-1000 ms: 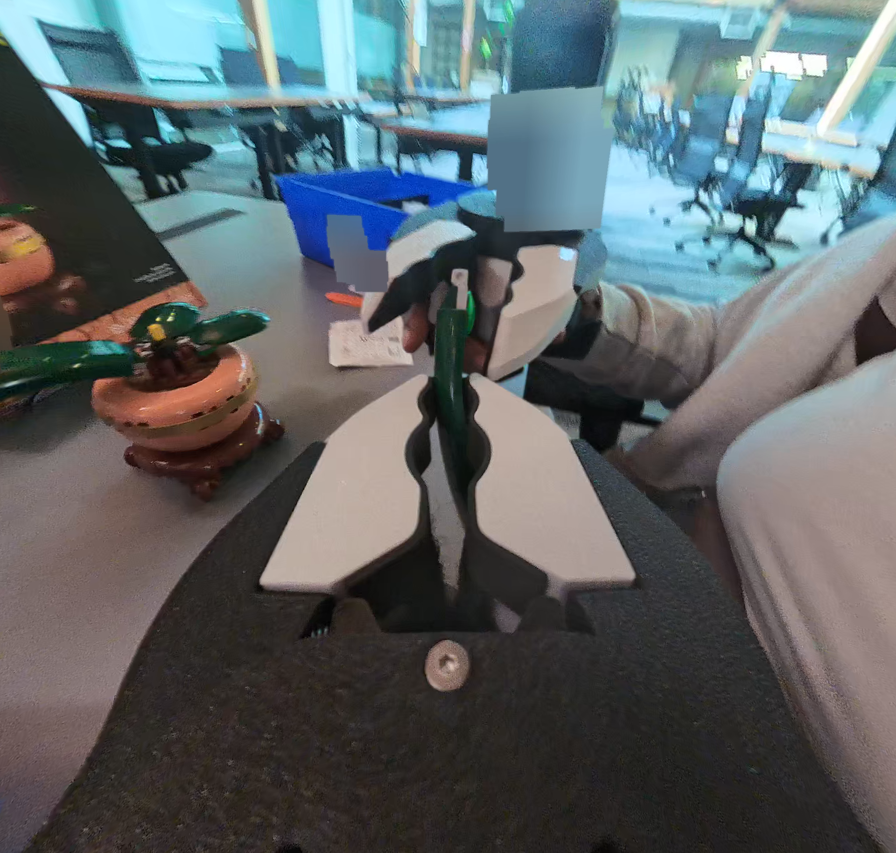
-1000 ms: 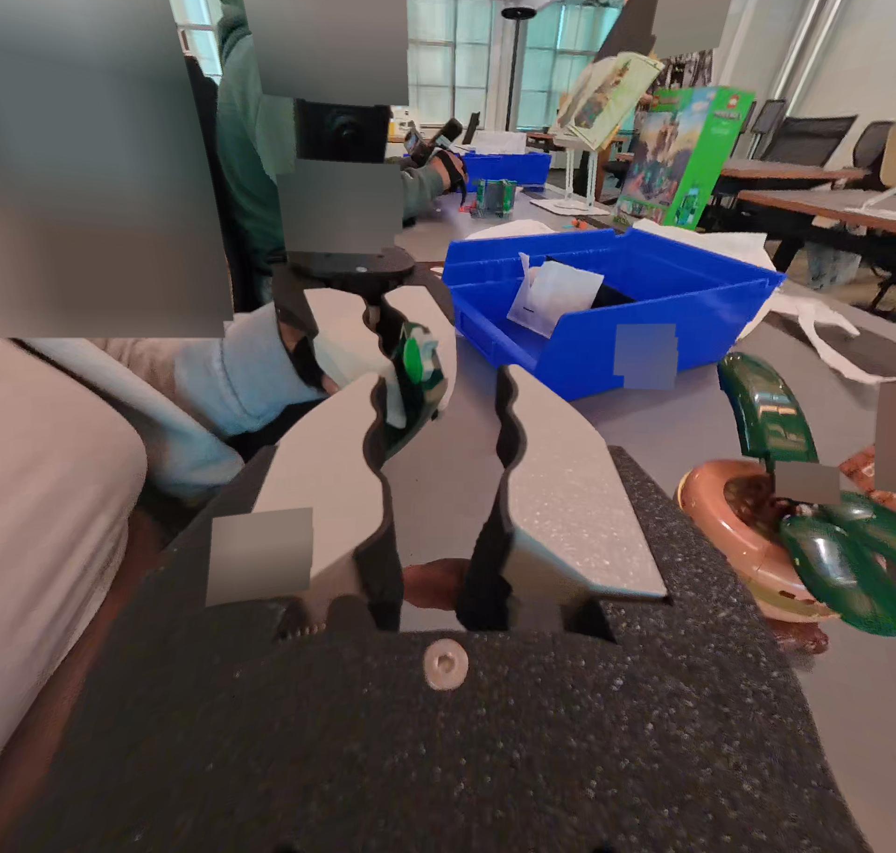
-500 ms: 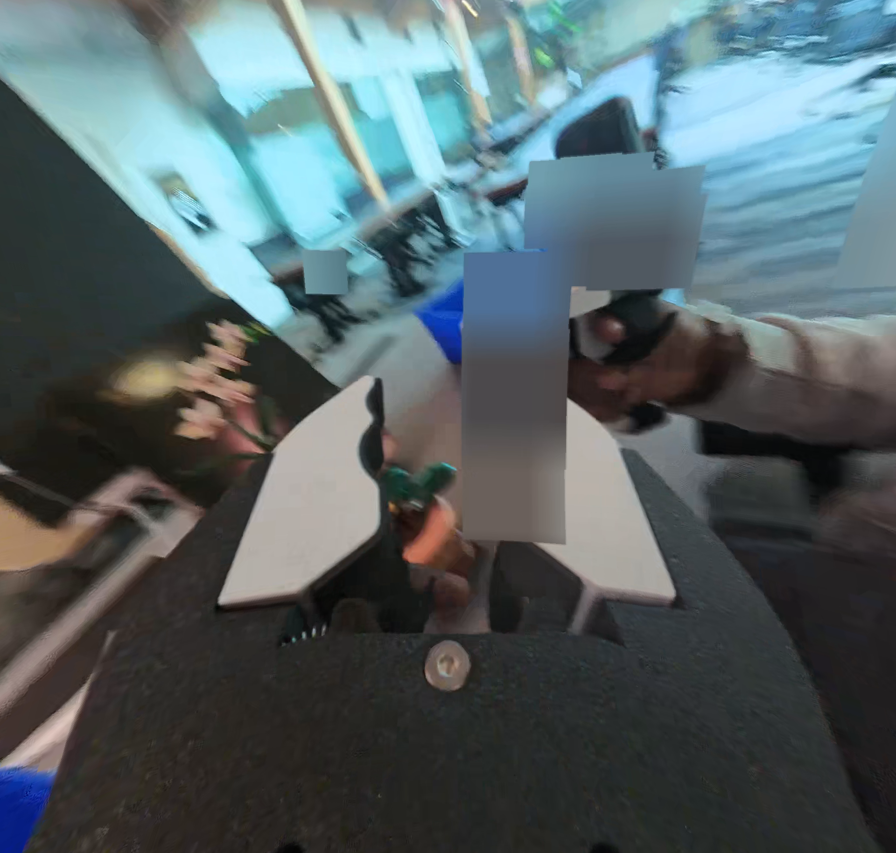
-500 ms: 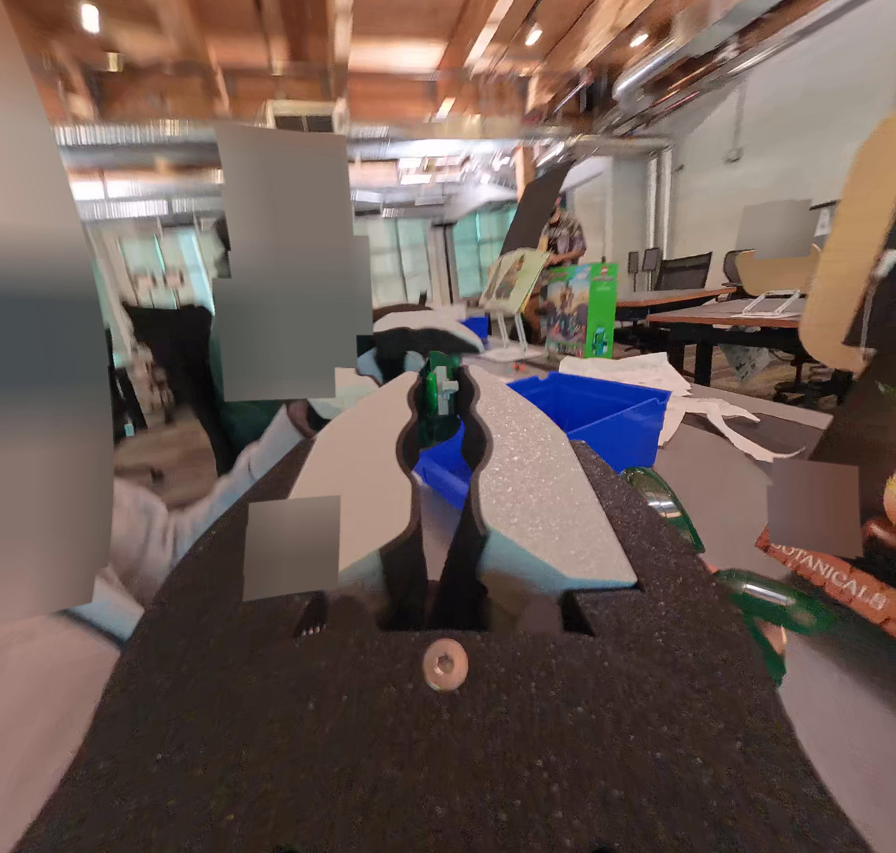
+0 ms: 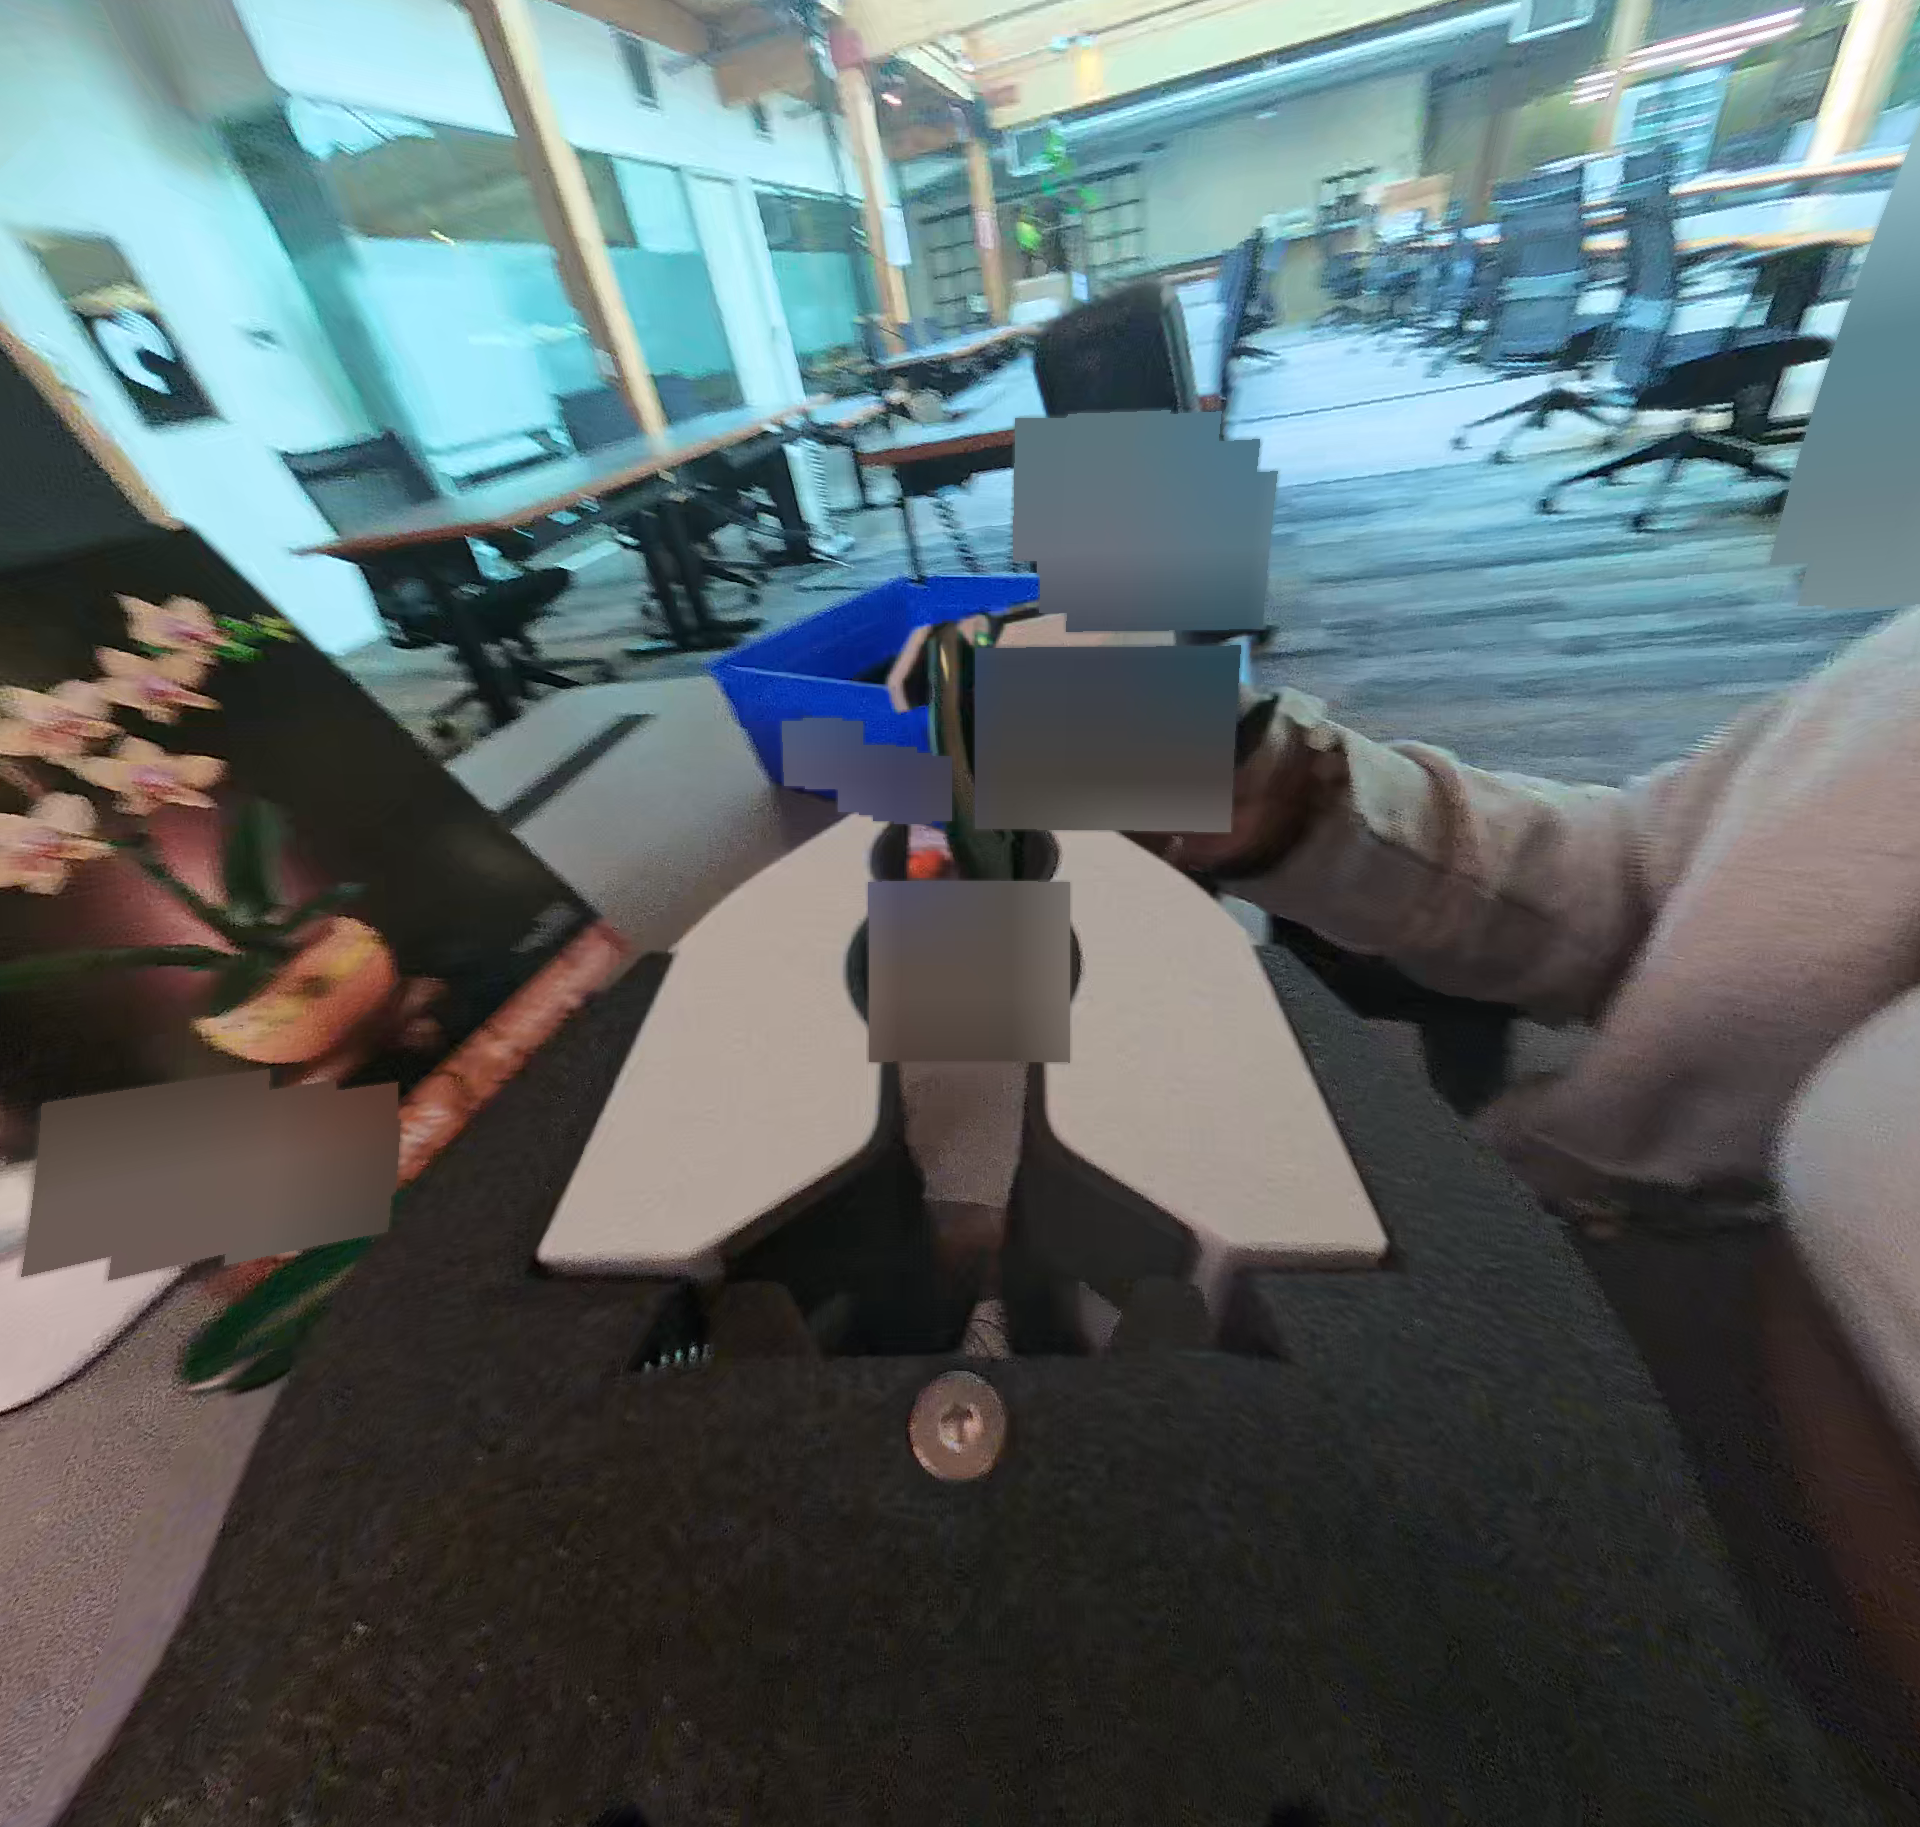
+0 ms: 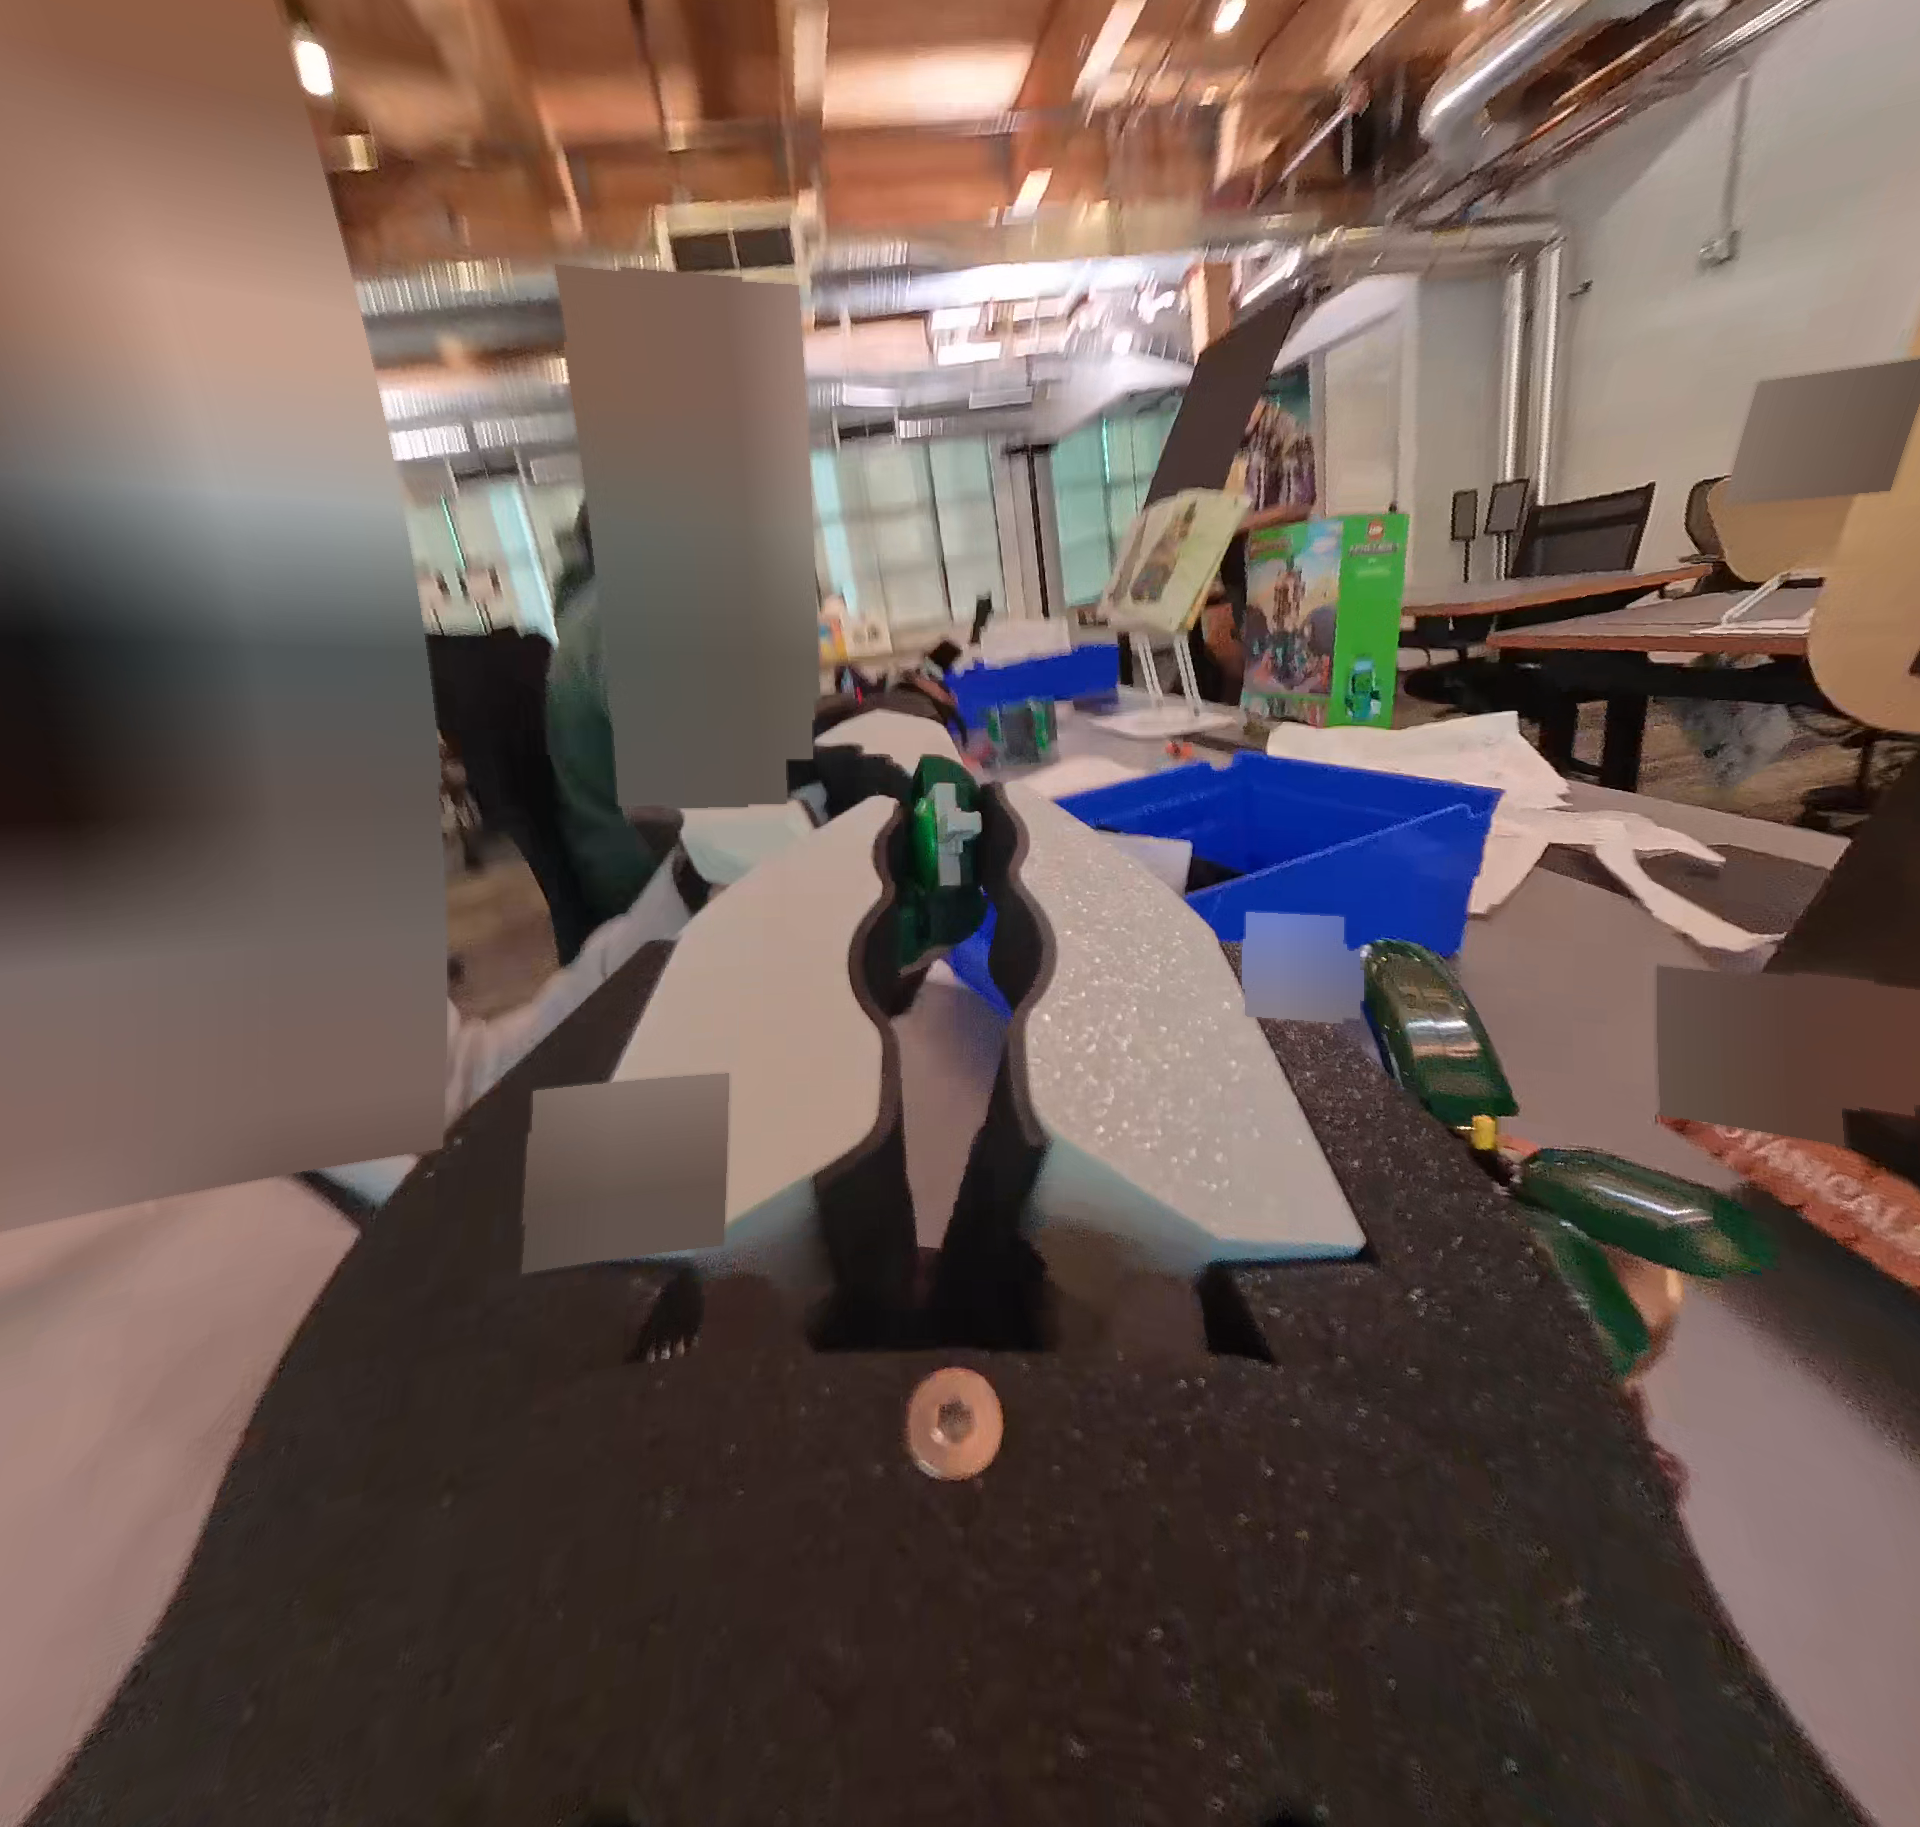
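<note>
In the right wrist view my right gripper (image 6: 940,816) is shut on a dark green toy leaf (image 6: 935,873) with a pale grey stud, held up in the air. My left gripper's white fingers (image 6: 883,743) show just behind it. In the left wrist view my left gripper (image 5: 966,842) is open, and the lower end of the same leaf (image 5: 948,728) hangs between its fingertips. A mosaic patch hides most of the right gripper there. A toy plant with glossy green leaves (image 6: 1439,1034) in a peach pot stands low on the right.
A blue bin (image 6: 1351,842) sits on the grey table (image 5: 644,790), also seen in the left wrist view (image 5: 831,665). A dark box picturing orchids (image 5: 156,842) leans at the left. White paper (image 6: 1455,754) and a green toy box (image 6: 1330,624) lie farther back. A sleeved arm (image 5: 1558,863) reaches in from the right. Both grippers' tips are close together, under 4 cm apart.
A second ago my left gripper was shut on the leaf and my right was open. The right has since closed on the leaf, the left has let go, and both have lifted.
</note>
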`<state>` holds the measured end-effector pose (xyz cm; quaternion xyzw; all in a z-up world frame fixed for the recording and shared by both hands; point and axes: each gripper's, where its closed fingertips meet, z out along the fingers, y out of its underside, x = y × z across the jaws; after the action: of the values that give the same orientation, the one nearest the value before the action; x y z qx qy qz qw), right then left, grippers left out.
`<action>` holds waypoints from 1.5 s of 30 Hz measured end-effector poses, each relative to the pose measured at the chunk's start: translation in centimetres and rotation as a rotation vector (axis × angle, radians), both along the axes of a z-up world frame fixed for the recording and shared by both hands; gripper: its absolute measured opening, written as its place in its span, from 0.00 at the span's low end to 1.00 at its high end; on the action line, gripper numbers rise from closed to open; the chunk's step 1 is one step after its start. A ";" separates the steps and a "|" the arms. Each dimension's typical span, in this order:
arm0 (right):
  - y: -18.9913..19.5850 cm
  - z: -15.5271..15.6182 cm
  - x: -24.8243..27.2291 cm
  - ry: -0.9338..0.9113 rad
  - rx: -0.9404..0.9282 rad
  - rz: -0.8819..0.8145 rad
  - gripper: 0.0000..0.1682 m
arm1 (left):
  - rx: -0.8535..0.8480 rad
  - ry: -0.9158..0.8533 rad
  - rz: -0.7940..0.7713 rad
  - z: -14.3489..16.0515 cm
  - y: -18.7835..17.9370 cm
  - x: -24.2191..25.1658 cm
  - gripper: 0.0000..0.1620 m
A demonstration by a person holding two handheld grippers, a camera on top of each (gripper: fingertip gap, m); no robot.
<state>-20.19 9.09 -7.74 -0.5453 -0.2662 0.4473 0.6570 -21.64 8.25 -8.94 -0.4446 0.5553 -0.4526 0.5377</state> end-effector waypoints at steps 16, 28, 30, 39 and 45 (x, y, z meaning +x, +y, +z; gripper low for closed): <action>0.7 -1.0 -0.7 -0.107 0.049 -0.110 0.05 | -0.258 -0.164 -0.079 0.3 1.5 -0.4 0.04; 0.0 -1.9 -1.5 -0.249 0.069 -0.090 0.13 | -0.277 -0.095 -0.176 -0.6 -0.3 0.0 0.06; -0.2 -2.1 -1.8 -0.220 0.083 -0.084 0.05 | -0.296 -0.092 -0.170 -0.9 -0.2 0.0 0.06; 0.8 -3.6 -0.6 -0.674 0.364 -0.513 0.04 | -0.425 0.005 -0.175 -2.9 -0.1 0.7 0.07; 1.1 -4.5 0.3 -0.908 0.487 -0.711 0.05 | -0.562 0.036 -0.161 -4.1 0.4 1.4 0.07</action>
<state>-19.91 10.21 -12.26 -0.5710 -0.4152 -0.1485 0.6924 -20.21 8.69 -13.01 -0.5385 0.4513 -0.6220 0.3457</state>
